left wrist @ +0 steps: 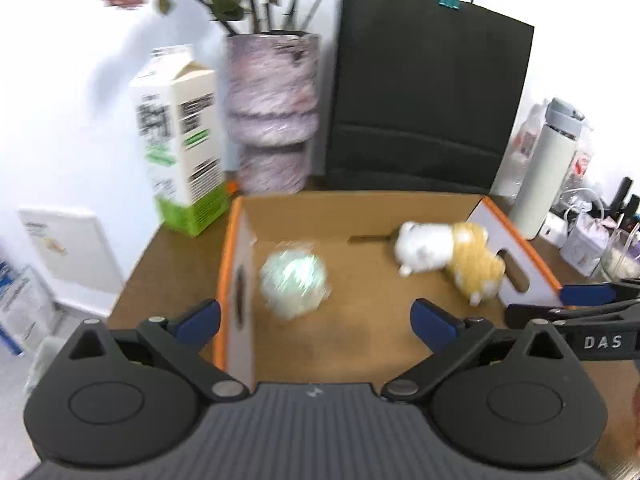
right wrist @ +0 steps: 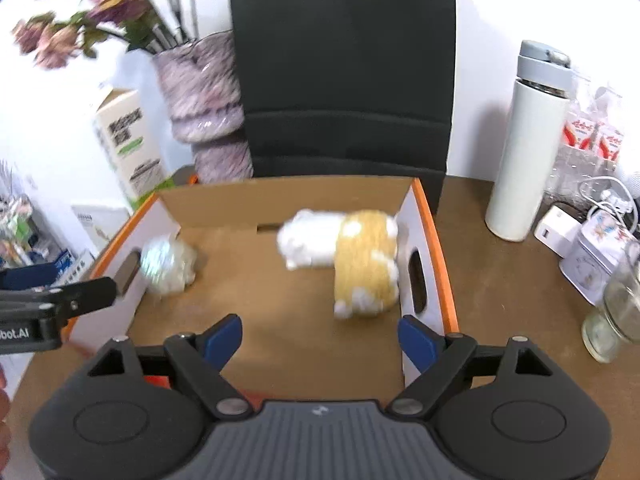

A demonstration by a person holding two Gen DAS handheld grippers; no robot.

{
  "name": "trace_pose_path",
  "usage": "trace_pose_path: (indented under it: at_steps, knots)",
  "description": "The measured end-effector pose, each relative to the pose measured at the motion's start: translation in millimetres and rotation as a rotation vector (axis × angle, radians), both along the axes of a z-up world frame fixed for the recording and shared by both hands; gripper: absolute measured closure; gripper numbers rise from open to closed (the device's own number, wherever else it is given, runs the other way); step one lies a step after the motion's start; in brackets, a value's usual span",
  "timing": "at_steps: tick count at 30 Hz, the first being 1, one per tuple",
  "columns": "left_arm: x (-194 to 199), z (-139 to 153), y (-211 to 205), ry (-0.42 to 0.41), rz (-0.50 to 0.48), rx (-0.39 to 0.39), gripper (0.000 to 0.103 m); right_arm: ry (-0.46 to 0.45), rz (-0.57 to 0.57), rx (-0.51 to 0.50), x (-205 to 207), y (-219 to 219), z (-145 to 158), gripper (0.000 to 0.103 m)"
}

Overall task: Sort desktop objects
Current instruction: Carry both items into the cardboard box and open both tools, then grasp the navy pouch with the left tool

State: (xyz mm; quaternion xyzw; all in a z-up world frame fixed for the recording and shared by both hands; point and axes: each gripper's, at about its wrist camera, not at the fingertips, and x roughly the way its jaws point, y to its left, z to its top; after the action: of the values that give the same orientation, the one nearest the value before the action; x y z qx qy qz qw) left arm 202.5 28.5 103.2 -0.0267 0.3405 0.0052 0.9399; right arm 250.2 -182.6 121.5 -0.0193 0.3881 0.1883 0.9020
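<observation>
An open cardboard box with orange rims sits on the brown desk. On its floor lie a pale shiny wrapped ball at the left and a white and yellow plush toy at the right. My left gripper is open above the box's near left, nothing between its blue pads. My right gripper is open over the box's near side, also empty. Each gripper shows at the edge of the other's view: the right gripper, the left gripper.
Behind the box stand a milk carton, a purple vase with flowers and a black bag. At the right are a white flask, a charger, a tin and a glass jar.
</observation>
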Motion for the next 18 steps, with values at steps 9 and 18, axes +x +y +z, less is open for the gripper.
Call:
trace_pose_path:
  at_steps: [9,18]
  knots:
    - [-116,-4,6,-0.074,0.063,0.054,0.000,-0.168,0.008,0.070,-112,-25,-8,0.016]
    - [-213,-54,1,-0.117,0.031,0.062,0.000,-0.199,-0.048,0.065,-221,-54,-53,0.012]
